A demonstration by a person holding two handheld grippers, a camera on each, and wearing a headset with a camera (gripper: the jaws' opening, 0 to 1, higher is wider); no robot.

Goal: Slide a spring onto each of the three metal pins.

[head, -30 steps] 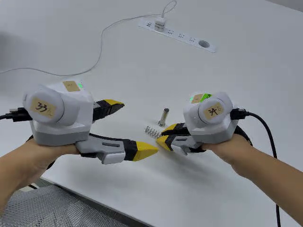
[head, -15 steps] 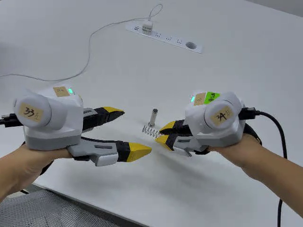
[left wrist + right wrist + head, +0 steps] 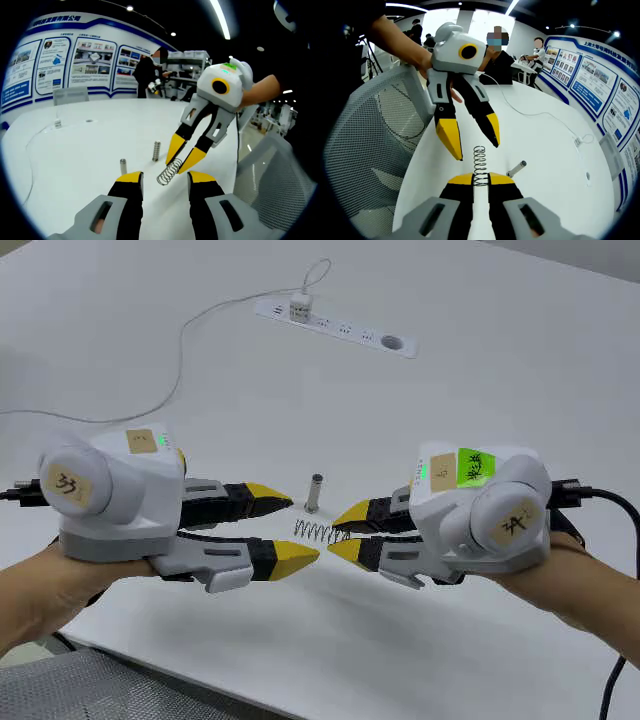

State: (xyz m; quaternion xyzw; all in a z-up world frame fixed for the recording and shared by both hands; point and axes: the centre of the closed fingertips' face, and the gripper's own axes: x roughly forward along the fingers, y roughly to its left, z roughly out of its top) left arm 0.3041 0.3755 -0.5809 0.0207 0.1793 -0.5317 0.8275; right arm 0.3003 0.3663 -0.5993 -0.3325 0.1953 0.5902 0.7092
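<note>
**Spring held, not yet on a pin**

The right gripper (image 3: 481, 180) pinches one end of the spring (image 3: 312, 531), its jaws nearly closed on the coil. The left gripper (image 3: 302, 528) gapes wide and empty at the spring's 9 o'clock. In the left gripper view a bare pin (image 3: 123, 166) stands on the table (image 3: 450, 390). A ribbed pin (image 3: 156, 150) at its 1 o'clock may already carry a spring. At best one pin looks done.

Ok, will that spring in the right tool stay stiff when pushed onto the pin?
Probably not: the spring is thin, open-coiled wire held by one end in the right tool, so its free end may bend aside. It looks light, so it might spring out of the grip. The pin, slim and upright, could tip if nudged.
</note>
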